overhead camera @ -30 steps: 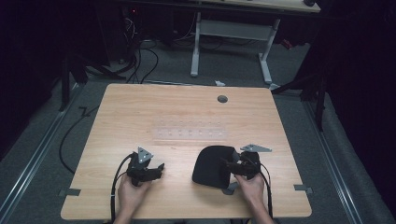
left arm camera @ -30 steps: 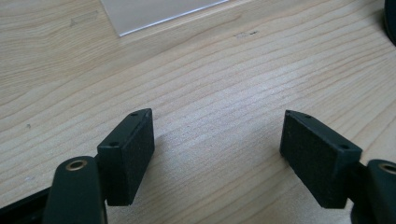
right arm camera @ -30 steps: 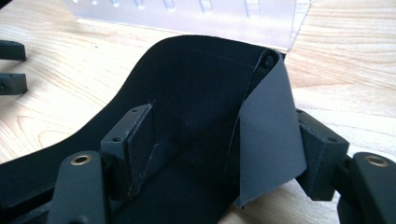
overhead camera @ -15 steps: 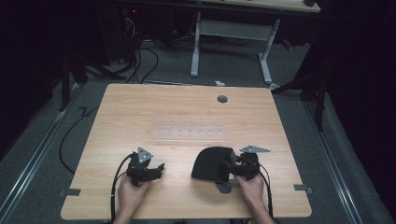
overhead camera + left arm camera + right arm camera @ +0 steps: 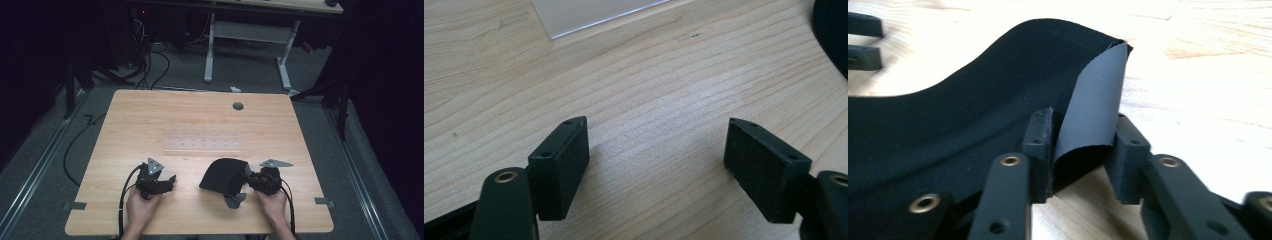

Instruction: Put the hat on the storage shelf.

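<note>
Right gripper (image 5: 1080, 165): its jaws have just been closing, and a curled-up edge of the black cloth (image 5: 998, 95) is caught between them; the fold is seen gathered between the pads, which appear to press on it from both sides.
Right gripper, high view (image 5: 252, 181): it is held low at the near right of the table (image 5: 200, 115), pointed toward the table's left, with the cloth (image 5: 223, 175) touching its tips.
Left gripper (image 5: 659, 160): its jaws are spread wide with only bare wood between them; nothing is gripped.
Left gripper, high view (image 5: 170, 181): it is held at the near left, well apart from the cloth, its tips turned toward it.
Cloth, position: it is laid on the near right part of the table, between the two grippers but hard against the right one.
Cloth, axis: its bulk is spread away from the right jaws toward the table's left and far side.
Nearer hand: the right is judged far nearer; any lift or pull is judged to start from that pinched edge.
Far table: a pale clear strip (image 5: 205, 144) is seen at mid-table, and a round hole (image 5: 238, 106) beyond it.
</note>
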A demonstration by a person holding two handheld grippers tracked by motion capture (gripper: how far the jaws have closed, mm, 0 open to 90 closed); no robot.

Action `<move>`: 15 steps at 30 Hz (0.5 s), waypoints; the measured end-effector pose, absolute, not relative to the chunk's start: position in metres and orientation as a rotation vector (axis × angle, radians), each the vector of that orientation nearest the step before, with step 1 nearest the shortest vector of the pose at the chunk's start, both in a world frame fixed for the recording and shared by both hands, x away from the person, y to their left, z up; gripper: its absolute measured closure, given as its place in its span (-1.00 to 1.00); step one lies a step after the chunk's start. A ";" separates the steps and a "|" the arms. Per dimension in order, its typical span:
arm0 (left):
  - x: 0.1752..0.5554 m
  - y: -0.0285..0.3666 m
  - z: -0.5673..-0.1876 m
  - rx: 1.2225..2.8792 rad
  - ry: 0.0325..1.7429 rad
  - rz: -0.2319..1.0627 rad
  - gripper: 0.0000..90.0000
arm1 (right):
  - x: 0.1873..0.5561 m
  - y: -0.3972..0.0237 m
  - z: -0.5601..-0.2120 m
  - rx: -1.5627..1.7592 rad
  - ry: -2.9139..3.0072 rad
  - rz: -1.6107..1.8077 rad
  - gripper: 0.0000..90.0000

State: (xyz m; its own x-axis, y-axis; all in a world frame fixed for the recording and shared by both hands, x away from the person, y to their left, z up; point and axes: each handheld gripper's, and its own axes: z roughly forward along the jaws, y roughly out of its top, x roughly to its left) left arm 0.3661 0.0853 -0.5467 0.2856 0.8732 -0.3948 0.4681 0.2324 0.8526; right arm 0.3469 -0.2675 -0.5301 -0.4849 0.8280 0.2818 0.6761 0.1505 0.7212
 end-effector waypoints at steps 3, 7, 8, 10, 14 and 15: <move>0.366 0.085 -0.547 1.403 1.348 0.444 -0.41 | 0.346 -0.269 -0.529 1.483 2.235 1.265 0.77; 0.366 0.085 -0.547 1.403 1.348 0.444 -0.41 | 0.341 -0.271 -0.528 1.448 2.243 1.295 0.89; 0.366 0.085 -0.547 1.403 1.348 0.443 -0.41 | 0.338 -0.271 -0.527 1.434 2.254 1.297 0.92; 0.366 0.085 -0.547 1.405 1.347 0.440 -0.41 | 0.336 -0.271 -0.525 1.421 2.258 1.311 0.94; 0.366 0.085 -0.547 1.405 1.345 0.441 -0.40 | 0.332 -0.273 -0.520 1.392 2.252 1.359 0.95; 0.366 0.085 -0.547 1.404 1.345 0.441 -0.40 | 0.331 -0.273 -0.519 1.389 2.253 1.369 0.96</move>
